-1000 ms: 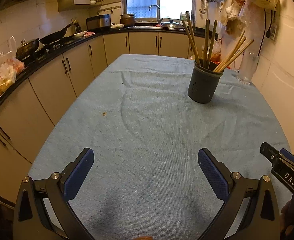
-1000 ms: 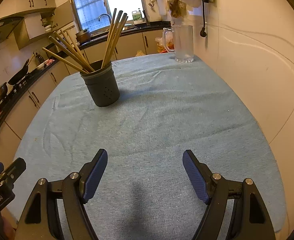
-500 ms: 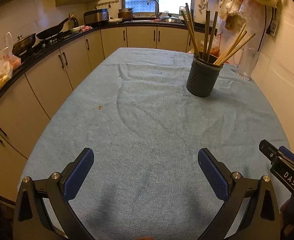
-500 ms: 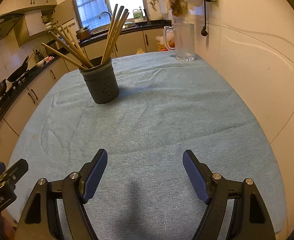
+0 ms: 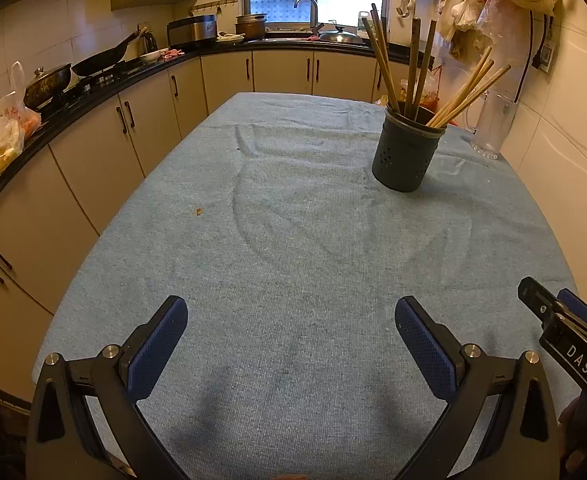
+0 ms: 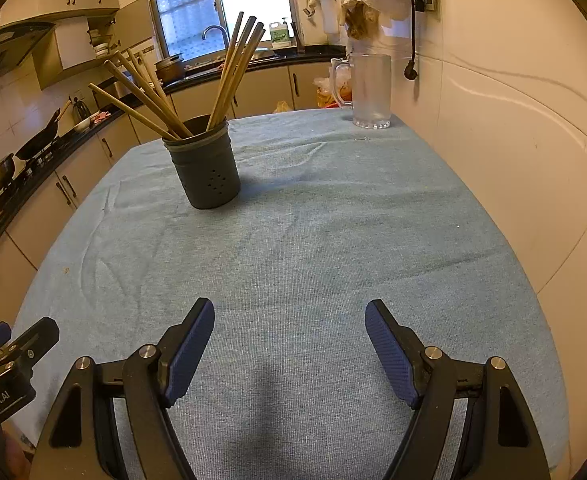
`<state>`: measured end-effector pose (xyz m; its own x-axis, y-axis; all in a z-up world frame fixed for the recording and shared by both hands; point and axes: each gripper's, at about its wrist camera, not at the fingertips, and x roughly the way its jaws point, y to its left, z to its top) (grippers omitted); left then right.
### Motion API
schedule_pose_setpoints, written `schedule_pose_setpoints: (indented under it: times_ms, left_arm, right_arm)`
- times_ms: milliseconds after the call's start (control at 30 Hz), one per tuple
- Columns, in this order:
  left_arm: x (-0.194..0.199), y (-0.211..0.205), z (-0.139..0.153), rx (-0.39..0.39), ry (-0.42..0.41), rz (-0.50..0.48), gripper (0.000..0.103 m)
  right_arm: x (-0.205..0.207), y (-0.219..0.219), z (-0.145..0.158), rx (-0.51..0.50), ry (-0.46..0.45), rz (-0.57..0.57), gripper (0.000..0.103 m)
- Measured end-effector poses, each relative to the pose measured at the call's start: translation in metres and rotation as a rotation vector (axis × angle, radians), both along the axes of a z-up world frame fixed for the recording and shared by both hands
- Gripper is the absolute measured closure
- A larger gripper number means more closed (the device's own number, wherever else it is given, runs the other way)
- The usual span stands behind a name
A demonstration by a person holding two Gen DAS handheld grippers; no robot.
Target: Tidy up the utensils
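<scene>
A dark perforated utensil holder (image 5: 405, 152) stands upright on the blue table cloth (image 5: 293, 240), far right of centre; it also shows in the right wrist view (image 6: 207, 168). Several wooden chopsticks (image 5: 469, 88) stand in it, fanned out (image 6: 233, 72). My left gripper (image 5: 291, 340) is open and empty, low over the near part of the table. My right gripper (image 6: 289, 344) is open and empty, beside it on the right; part of it shows in the left wrist view (image 5: 565, 336). Both are well short of the holder.
A clear glass mug (image 6: 369, 92) stands at the table's far right corner by the wall (image 5: 493, 124). Kitchen counters with pans (image 5: 49, 80) run along the left and back. A small crumb (image 5: 198, 211) lies on the cloth.
Both views have tilted up slightly, so the holder and the far counter sit a little lower in the frames. Both grippers stay open and empty.
</scene>
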<state>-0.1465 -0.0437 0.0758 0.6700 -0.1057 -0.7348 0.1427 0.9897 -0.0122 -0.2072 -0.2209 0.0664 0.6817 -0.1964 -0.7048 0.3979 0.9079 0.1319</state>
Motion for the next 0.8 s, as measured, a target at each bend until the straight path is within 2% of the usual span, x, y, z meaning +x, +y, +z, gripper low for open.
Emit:
schedule_pose_setpoints:
  times_ms: [800]
  left_arm:
    - [-0.0043, -0.0030, -0.0036, 0.006, 0.001, -0.019, 0.000]
  right_arm:
    - [-0.0021, 0.0000, 0.0010, -0.005, -0.015, -0.006, 0.021]
